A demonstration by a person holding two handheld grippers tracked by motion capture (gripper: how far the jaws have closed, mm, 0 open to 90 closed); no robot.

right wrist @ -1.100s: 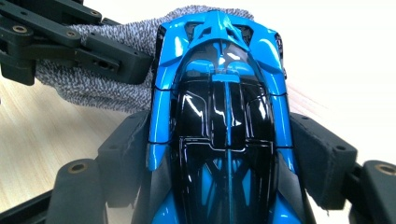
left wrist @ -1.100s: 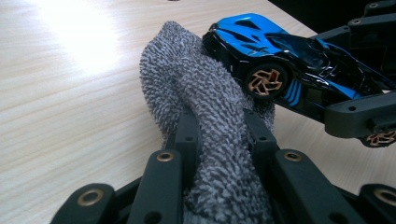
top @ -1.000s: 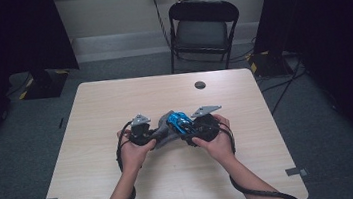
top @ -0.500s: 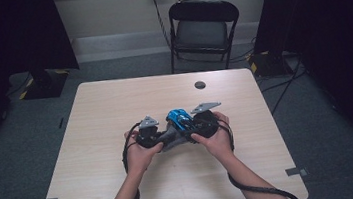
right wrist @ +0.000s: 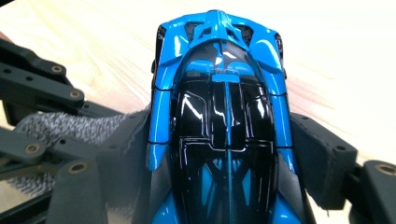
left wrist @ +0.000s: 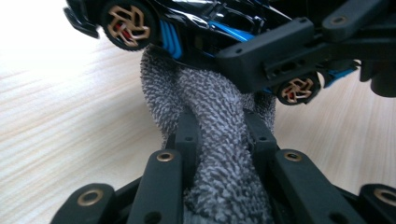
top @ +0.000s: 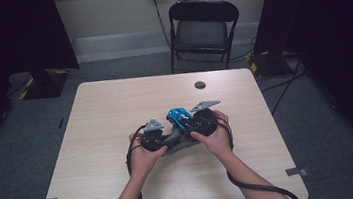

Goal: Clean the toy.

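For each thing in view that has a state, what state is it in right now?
Left gripper: shut on the grey cloth.
Grey cloth: bunched, pinched between the jaws, pressed against the car's side.
Right gripper: shut on the toy car, jaws on its two sides.
Toy car: blue and black, held above the table.
Table: bears a small dark round thing, lying apart.
Folding chair: unfolded, unoccupied.

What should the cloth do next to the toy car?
Probably rub the cloth along the car's side. The left gripper is shut on the cloth, bunched right under the car, and the right gripper clamps the car, so one short wipe seems due.
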